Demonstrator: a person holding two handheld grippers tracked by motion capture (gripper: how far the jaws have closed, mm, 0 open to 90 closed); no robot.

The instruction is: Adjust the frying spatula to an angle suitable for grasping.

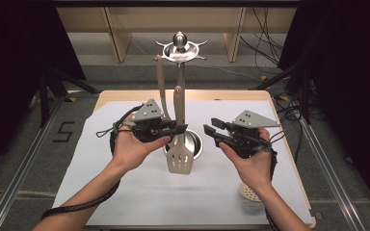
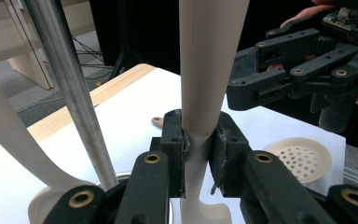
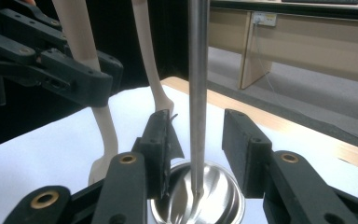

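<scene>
Slotted spatula (image 1: 178, 144): light, stiff, slick plastic; my left gripper (image 1: 176, 129) clamps its neck beside the steel stand (image 1: 181, 77); right gripper (image 1: 211, 131) apart.

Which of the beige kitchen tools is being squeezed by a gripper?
The slotted spatula: the left gripper is clamped on its handle. The other beige tool hangs from the metal stand, and the strainer lies on the table.
</scene>
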